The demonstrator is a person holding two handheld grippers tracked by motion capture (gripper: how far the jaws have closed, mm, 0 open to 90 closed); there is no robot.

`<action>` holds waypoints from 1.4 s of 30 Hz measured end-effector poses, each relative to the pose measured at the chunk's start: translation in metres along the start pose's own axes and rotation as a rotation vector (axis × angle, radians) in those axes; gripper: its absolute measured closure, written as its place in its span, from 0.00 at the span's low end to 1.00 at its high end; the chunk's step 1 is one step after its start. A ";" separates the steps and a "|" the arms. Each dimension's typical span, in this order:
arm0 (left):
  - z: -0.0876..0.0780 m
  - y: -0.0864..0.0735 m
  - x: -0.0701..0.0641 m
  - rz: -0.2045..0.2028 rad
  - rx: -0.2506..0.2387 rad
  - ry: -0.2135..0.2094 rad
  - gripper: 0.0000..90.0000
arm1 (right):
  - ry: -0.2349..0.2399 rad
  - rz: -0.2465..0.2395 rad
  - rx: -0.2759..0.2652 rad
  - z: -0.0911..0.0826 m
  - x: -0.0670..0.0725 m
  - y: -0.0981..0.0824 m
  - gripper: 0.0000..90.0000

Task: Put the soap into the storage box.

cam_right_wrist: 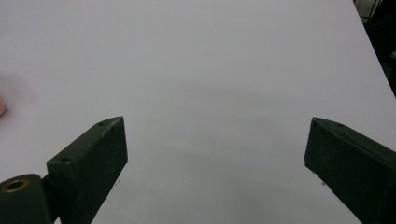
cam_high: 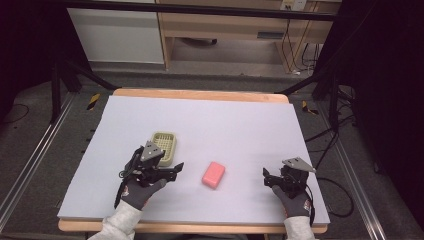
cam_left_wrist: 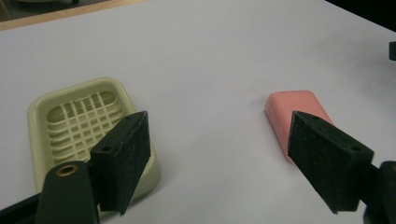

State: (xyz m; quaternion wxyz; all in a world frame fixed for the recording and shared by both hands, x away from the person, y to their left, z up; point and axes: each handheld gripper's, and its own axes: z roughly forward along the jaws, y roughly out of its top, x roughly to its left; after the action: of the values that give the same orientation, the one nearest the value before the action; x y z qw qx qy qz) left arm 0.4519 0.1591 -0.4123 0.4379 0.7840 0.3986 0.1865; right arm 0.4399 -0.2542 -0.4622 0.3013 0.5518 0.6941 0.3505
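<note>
soap dish (cam_left_wrist: 70, 121) | near corner hidden behind jaw | soap (cam_left_wrist: 299, 112) partly, prob.

A wooden table (cam_high: 200, 94) is covered by a pale grey sheet (cam_high: 225, 125). On the sheet lie a pale green slotted soap dish (cam_high: 164, 147) and a pink soap (cam_high: 213, 174). The dish sits just beyond the left tongs (cam_high: 175, 169). The soap lies between the two tongs, nearer the left pair, apart from the dish, well left of the right tongs (cam_high: 268, 178).
</note>
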 end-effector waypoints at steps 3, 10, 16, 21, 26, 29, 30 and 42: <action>0.002 0.002 -0.004 0.011 0.005 -0.004 0.23 | -0.002 0.006 0.000 0.000 0.000 0.000 0.07; 0.007 0.008 -0.011 0.024 0.011 -0.016 0.23 | -0.003 0.007 -0.003 -0.001 0.000 0.000 0.07; 0.014 0.012 -0.018 0.037 0.022 -0.025 0.23 | 0.001 0.008 -0.002 0.001 0.001 0.000 0.07; 0.020 0.014 -0.024 0.038 0.020 -0.033 0.23 | 0.001 0.011 -0.003 0.001 0.001 0.000 0.07; 0.027 0.016 -0.029 0.047 0.031 -0.043 0.23 | -0.002 0.008 0.001 0.001 0.001 0.000 0.08; 0.031 0.017 -0.032 0.047 0.032 -0.047 0.23 | -0.003 0.010 0.001 0.001 0.001 0.000 0.08; 0.032 0.018 -0.033 0.049 0.034 -0.050 0.23 | -0.005 0.010 0.000 0.001 0.001 0.000 0.08; 0.048 0.021 -0.046 0.058 0.047 -0.070 0.23 | -0.012 0.010 -0.005 0.001 0.001 0.000 0.08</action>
State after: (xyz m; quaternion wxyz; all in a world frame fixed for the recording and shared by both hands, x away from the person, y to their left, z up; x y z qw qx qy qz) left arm 0.4640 0.0904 -0.4178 0.4275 0.8112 0.3644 0.1624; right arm 0.4406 -0.2530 -0.4634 0.3052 0.5566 0.6888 0.3501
